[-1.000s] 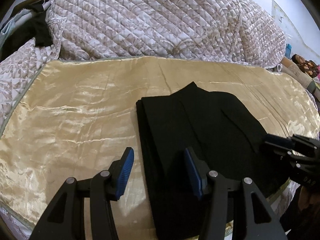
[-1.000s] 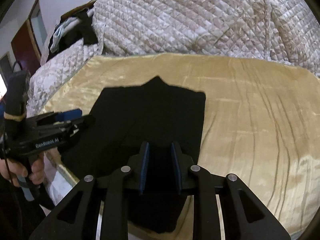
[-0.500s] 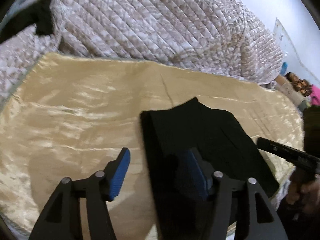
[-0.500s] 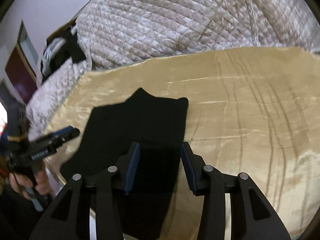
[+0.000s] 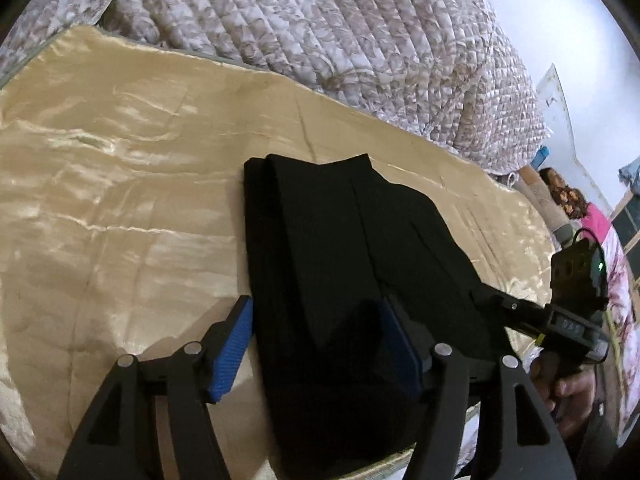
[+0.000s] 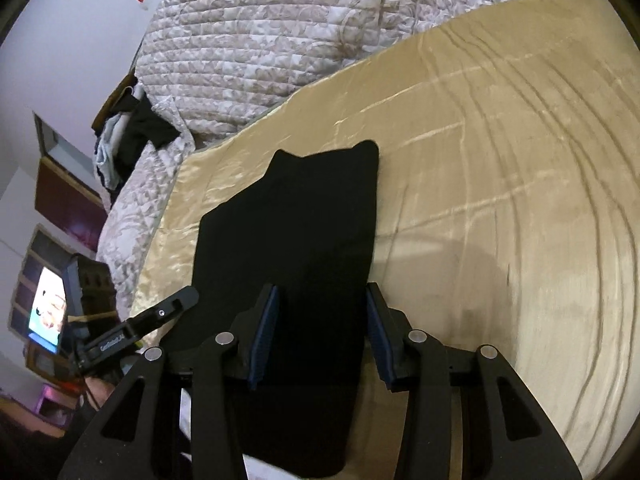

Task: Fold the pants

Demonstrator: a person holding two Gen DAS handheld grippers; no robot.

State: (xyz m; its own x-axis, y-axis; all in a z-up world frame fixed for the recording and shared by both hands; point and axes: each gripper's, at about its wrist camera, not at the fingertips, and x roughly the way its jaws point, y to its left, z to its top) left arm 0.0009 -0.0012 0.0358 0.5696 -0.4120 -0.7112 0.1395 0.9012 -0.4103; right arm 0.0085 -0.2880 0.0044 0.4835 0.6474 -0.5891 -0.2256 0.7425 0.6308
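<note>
I have the black pants point(image 5: 340, 264) folded into a narrow stack on the gold satin sheet point(image 5: 120, 208) that covers the bed, close to the bed's near edge and running away from me toward the quilted bedspread point(image 5: 320, 32) heaped along the far side. Their near end hangs over the bed's edge and is cut off at the bottom of both views, so I cannot see where it finishes. The fabric is so dark that I can pick out only a few fold lines in the left wrist view, and in the right wrist view it is a plain black shape.

My left tool point(image 5: 316, 340) has its jaws apart and opening, straddling the near part of the stack: the left blue pad point(image 5: 230, 350) is over the sheet beside the pants' left edge, and the other pad is nearly lost against the black cloth. Whether either pad touches the fabric I cannot tell.

My right tool point(image 6: 320, 336) also stands with its jaws apart, the pants between them, one pad at the right edge. From the left view I see only its tip and body at the right rim, over a partly hidden hand point(image 5: 568, 384).

Dark clothes point(image 6: 132, 136) sit on the bedspread's far left corner, too blurred to identify.
</note>
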